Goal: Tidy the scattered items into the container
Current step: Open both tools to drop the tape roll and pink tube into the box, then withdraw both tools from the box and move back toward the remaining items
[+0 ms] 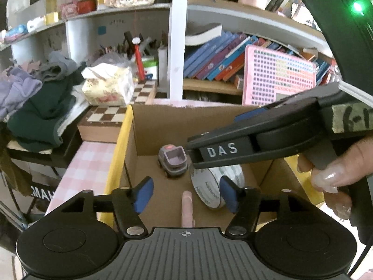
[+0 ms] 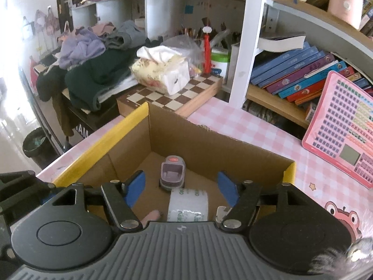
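An open cardboard box point(image 1: 163, 126) point(image 2: 209, 147) with yellow-edged flaps stands on the table. On its floor are a small purple-grey toy truck point(image 1: 173, 161) point(image 2: 172, 172), a roll of clear tape point(image 1: 209, 186) point(image 2: 188, 204) and a pink stick-like item point(image 1: 187, 207) point(image 2: 151, 217). My left gripper point(image 1: 186, 193) hangs open above the box, nothing between its blue pads. My right gripper point(image 2: 181, 187) is open too, over the truck and tape and touching neither. In the left wrist view the right gripper point(image 1: 195, 156) reaches in from the right, held by a hand point(image 1: 338, 170).
A chessboard box point(image 2: 172, 98) with a tissue pack point(image 2: 163, 74) on it sits behind the box on the left, next to a clothes pile point(image 2: 93, 65). A pink toy tablet point(image 2: 342, 130) leans at the right. A white shelf post point(image 2: 247, 46) and books point(image 2: 303, 70) stand behind.
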Demonstrator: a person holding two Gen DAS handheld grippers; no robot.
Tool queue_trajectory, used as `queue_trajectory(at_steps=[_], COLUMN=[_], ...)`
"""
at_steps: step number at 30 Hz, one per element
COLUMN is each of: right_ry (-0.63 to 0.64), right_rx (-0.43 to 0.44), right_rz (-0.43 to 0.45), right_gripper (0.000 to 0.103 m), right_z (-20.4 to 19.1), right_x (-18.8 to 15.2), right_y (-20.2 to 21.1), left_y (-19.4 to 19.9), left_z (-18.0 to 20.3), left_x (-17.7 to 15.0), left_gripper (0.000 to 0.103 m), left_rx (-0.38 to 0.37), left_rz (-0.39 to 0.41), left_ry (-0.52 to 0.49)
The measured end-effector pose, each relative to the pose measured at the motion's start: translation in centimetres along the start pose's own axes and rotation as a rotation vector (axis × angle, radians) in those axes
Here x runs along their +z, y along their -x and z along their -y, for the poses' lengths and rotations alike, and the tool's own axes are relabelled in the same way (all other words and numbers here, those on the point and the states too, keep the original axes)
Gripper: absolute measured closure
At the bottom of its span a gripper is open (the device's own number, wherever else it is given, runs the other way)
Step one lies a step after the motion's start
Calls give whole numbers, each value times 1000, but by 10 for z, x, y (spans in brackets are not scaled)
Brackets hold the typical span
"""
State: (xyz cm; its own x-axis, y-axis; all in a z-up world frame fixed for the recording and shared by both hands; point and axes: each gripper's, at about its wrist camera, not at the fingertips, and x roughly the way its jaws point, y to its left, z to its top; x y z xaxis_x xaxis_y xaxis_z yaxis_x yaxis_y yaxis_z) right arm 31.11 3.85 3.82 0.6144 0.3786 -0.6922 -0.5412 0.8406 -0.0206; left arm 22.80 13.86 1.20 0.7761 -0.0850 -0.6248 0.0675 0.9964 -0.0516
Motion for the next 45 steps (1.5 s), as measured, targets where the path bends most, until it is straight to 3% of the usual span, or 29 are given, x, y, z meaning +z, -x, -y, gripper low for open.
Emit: queue_trajectory(at_steps=[14, 32, 38, 45], right_ry=[-53, -73, -108, -142], right_rx=[-73, -113, -134, -143], right_rz=[109, 188, 207, 220], right_gripper=[35, 31, 31, 30], right_z=[-1, -26, -28, -31], right_x=[-20, -68, -88, -105], right_y=[68, 138, 158, 174], left_y=[67, 125, 149, 167], left_z=[0, -7, -2, -1], left_x=[-10, -40, -51, -59], left_gripper=[21, 20, 20, 19], left_rx=[37, 34, 87, 90], left_rz=[113, 120, 169, 188], left_ry=[-40, 17, -18, -5])
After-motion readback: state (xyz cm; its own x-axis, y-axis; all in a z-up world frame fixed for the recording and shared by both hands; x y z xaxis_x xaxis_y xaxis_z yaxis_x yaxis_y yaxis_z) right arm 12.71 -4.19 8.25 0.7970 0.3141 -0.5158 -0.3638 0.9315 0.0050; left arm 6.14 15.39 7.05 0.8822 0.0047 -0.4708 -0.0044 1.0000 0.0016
